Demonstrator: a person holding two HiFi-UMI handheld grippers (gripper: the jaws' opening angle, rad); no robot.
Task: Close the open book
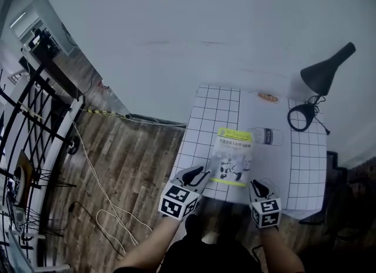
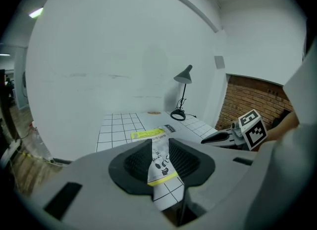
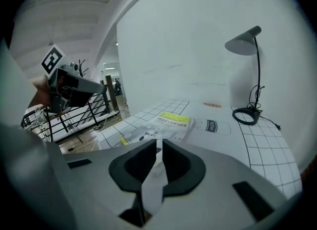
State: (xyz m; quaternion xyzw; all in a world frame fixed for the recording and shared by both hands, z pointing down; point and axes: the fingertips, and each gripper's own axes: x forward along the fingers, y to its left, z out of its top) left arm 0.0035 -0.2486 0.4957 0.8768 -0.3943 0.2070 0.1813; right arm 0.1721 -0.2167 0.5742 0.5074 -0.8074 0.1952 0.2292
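Note:
The book [image 1: 232, 157] lies shut and flat on the white gridded table [image 1: 305, 166], its white cover with yellow bands facing up. My left gripper [image 1: 198, 176] hovers by the book's near left corner. In the left gripper view its jaws [image 2: 160, 145] stand apart with nothing between them, and the book [image 2: 159, 163] shows through the gap. My right gripper [image 1: 257, 185] is at the book's near right corner, off the cover. In the right gripper view its jaws [image 3: 159, 145] are nearly together and empty, with the book [image 3: 166, 125] ahead to the left.
A black desk lamp [image 1: 326, 72] with a round base [image 1: 301, 116] and cord stands at the table's far right. A small orange object [image 1: 268, 97] lies at the back edge. A bottle label print [image 1: 267, 136] sits beside the book. Wooden floor with cables and a black rack [image 1: 35, 119] is left.

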